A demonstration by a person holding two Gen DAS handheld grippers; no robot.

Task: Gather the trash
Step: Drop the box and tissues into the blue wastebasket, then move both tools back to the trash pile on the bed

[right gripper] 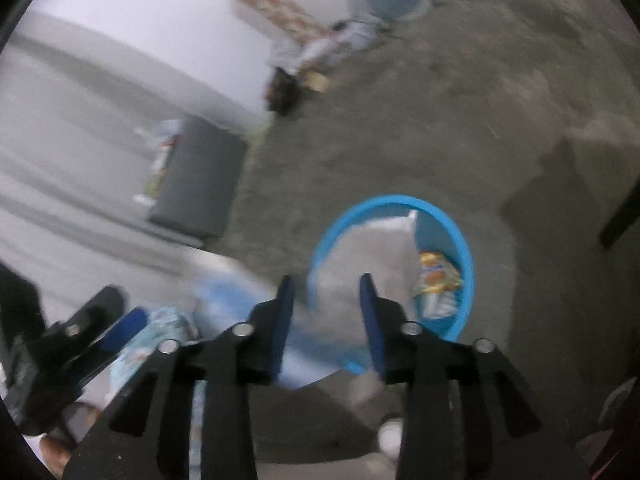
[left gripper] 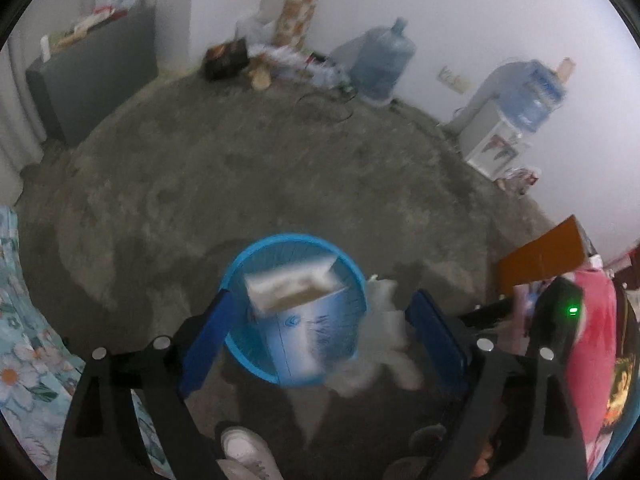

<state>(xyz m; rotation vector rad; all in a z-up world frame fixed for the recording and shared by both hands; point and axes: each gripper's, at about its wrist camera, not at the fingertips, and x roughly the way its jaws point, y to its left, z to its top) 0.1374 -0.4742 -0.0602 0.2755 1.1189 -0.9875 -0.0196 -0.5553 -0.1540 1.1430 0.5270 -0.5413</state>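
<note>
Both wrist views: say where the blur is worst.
Left wrist view: motion blur smears the box in the blue bin and the white wad. Right wrist view: blurrier overall, the grey mass between the right tool's fingers is unreadable.
</note>
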